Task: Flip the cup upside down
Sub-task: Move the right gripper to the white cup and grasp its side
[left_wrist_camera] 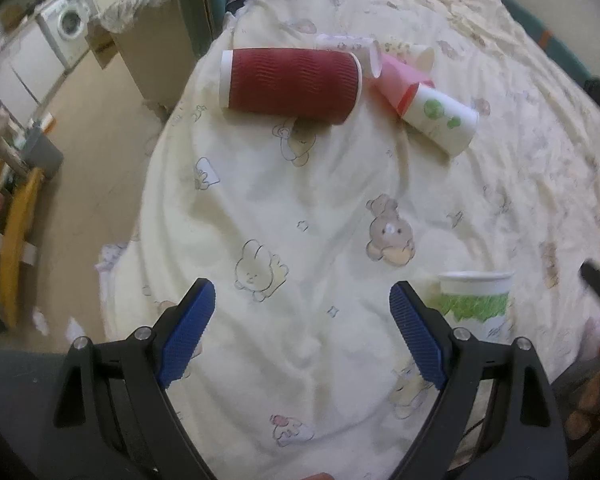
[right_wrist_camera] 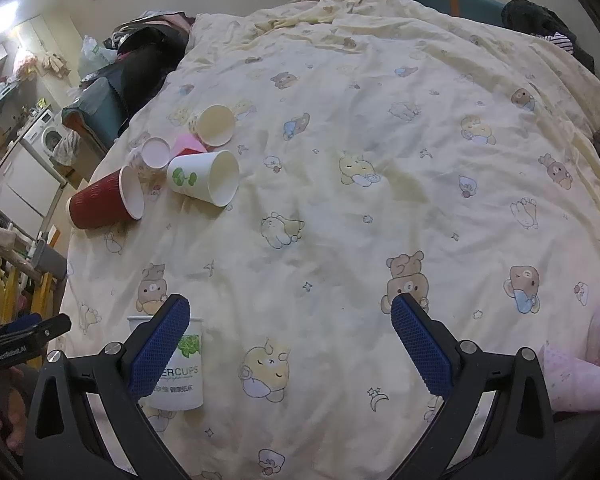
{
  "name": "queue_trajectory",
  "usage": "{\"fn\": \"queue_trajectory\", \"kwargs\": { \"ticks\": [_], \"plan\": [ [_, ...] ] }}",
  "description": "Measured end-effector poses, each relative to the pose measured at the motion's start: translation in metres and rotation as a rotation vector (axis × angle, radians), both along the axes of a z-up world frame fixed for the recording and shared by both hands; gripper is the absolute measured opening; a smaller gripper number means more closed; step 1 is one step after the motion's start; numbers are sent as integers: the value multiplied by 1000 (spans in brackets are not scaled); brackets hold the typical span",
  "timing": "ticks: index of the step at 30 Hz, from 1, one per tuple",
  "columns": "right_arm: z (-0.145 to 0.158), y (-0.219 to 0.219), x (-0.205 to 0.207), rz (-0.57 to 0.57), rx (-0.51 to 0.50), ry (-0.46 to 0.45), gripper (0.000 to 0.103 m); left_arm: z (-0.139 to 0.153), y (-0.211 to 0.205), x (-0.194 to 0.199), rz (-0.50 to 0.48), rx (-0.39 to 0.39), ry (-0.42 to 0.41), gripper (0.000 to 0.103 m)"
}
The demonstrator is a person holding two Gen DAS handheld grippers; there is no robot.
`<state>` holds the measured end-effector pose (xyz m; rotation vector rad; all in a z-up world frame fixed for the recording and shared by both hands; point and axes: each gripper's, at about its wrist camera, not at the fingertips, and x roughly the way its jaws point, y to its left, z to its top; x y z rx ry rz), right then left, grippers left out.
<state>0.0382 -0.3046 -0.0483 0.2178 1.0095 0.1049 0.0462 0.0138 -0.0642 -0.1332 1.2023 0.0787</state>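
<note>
A white paper cup with green print (left_wrist_camera: 476, 300) stands on the bedspread just right of my left gripper (left_wrist_camera: 302, 304); in the right wrist view the cup (right_wrist_camera: 180, 364) sits behind my left finger (right_wrist_camera: 160, 352), base up as far as I can tell. Both grippers are open and empty; my right gripper (right_wrist_camera: 290, 320) hovers over bare bedspread. Further off, a red ribbed cup (left_wrist_camera: 290, 84) (right_wrist_camera: 104, 200), a white cup with green dots (left_wrist_camera: 440, 116) (right_wrist_camera: 204, 176), a pink cup (left_wrist_camera: 396, 80) and others lie on their sides in a cluster.
The cream cartoon-print bedspread (right_wrist_camera: 380, 200) covers the bed. The bed's left edge drops to the floor (left_wrist_camera: 80, 140). A cardboard box (left_wrist_camera: 156, 40) and washing machine (left_wrist_camera: 70, 20) stand beyond. The other gripper's tip (left_wrist_camera: 598, 284) shows at the right edge.
</note>
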Motion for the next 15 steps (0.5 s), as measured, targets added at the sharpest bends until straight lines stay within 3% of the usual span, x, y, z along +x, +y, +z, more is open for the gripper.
{"fn": "queue_trajectory", "kwargs": {
  "ticks": [3,10,15],
  "plan": [
    [0,11,-3,43,-18,-3,103,5,10,5,32,-50,-7,87],
    [0,34,-20,107,13,-9,103,4,6,0,28,-35,-1,87],
    [-10,54,-38,123,29,12,103,-1,10,1,48,-87,34,87]
  ]
}}
